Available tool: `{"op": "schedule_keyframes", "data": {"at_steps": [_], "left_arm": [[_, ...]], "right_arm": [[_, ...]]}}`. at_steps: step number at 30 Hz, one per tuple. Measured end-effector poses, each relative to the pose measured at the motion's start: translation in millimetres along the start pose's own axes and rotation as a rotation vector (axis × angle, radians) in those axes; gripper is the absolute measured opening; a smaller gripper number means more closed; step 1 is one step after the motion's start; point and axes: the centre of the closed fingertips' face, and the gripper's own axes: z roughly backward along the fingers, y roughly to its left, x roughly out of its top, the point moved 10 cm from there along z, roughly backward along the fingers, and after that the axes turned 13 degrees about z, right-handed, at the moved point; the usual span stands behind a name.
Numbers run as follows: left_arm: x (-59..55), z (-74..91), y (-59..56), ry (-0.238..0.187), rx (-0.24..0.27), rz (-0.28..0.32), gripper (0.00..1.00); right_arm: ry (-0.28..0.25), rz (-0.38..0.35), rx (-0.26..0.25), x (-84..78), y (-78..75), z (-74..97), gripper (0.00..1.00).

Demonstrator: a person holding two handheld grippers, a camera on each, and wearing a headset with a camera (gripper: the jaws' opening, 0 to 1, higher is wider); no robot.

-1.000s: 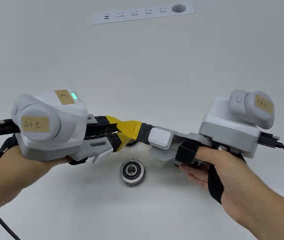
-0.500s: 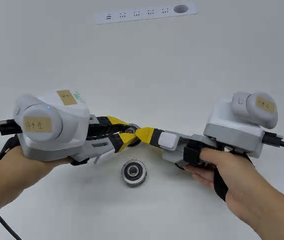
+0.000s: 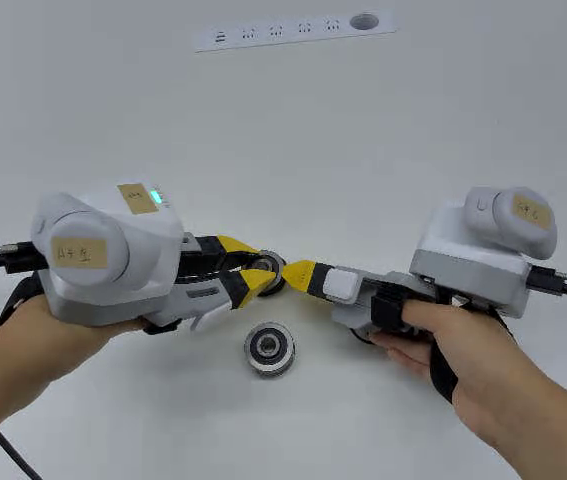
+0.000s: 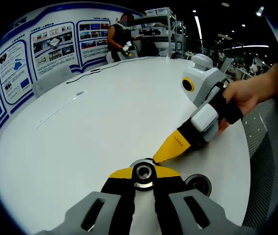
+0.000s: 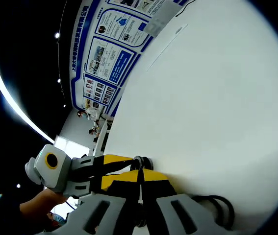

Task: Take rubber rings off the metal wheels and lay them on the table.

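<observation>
My left gripper (image 3: 253,275) is shut on a small metal wheel (image 3: 268,270), held just above the table. In the left gripper view this wheel (image 4: 143,173) sits between the yellow jaws of the left gripper (image 4: 143,177). My right gripper (image 3: 296,275) comes in from the right with its jaws shut, and the tips touch the wheel's rim (image 5: 141,163). I cannot tell whether the right gripper (image 5: 139,177) pinches a rubber ring. A second wheel (image 3: 270,348) with a black rubber ring lies flat on the table below both tips, and the second wheel (image 4: 198,184) lies apart from them.
A white power strip (image 3: 293,28) lies at the far edge of the white table (image 3: 363,140). Black cables trail from both grippers toward the person. A person stands at shelves (image 4: 121,36) beyond the table.
The right gripper has drawn back to the right, from overlapping the left jaws to only its tip meeting the wheel. The left gripper still holds the wheel in much the same place.
</observation>
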Motion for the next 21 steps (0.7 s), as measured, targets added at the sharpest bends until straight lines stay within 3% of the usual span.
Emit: {"op": "schedule_keyframes", "data": {"at_steps": [13, 21], "left_arm": [[0.2, -0.6, -1.1, 0.001, 0.000, -0.002, 0.13], [0.6, -0.6, -1.3, 0.004, 0.000, -0.007, 0.13]], "right_arm": [[0.013, 0.107, -0.013, 3.0, 4.9, 0.1, 0.00], [0.020, 0.136, -0.012, 4.3, 6.4, -2.0, 0.00]]}}
